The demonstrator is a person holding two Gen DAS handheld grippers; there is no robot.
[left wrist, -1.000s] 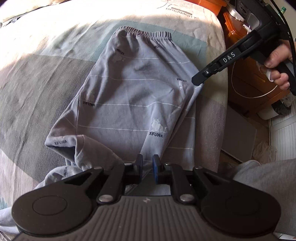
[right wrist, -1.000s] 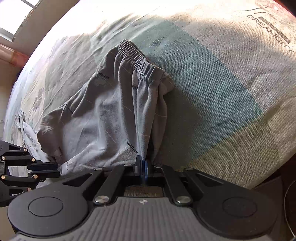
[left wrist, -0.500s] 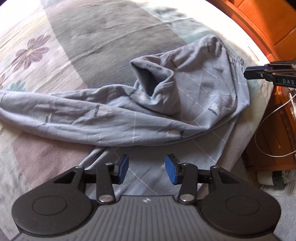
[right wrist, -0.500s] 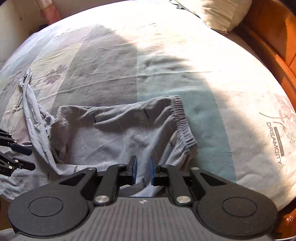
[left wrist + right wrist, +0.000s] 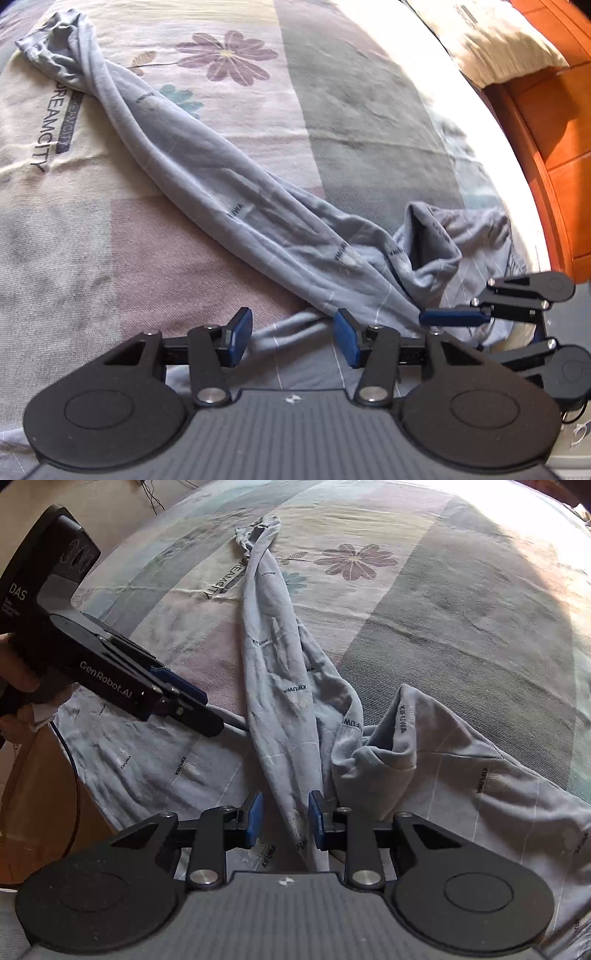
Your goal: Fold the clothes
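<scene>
Grey-blue striped trousers (image 5: 258,206) with "XIFUWA" prints lie on the bed. One leg stretches as a twisted rope toward the far side (image 5: 269,635); the other leg's open cuff (image 5: 388,746) stands up near me. My left gripper (image 5: 291,338) is open just above cloth at the bed's near edge, holding nothing. My right gripper (image 5: 284,821) is open with the twisted leg lying between its pads, not pinched. The right gripper also shows in the left wrist view (image 5: 480,332), and the left gripper in the right wrist view (image 5: 207,709).
The bedspread (image 5: 110,240) has pastel blocks, flower prints and "DREAMCITY" lettering. A pillow (image 5: 491,40) lies at the far right by an orange wooden headboard (image 5: 554,140). A wooden cabinet with a cable (image 5: 44,794) stands off the bed's left edge.
Both grippers let go of the trousers and opened. Both views swung from the waistband end toward the legs, and the two grippers now sit close together at the near edge.
</scene>
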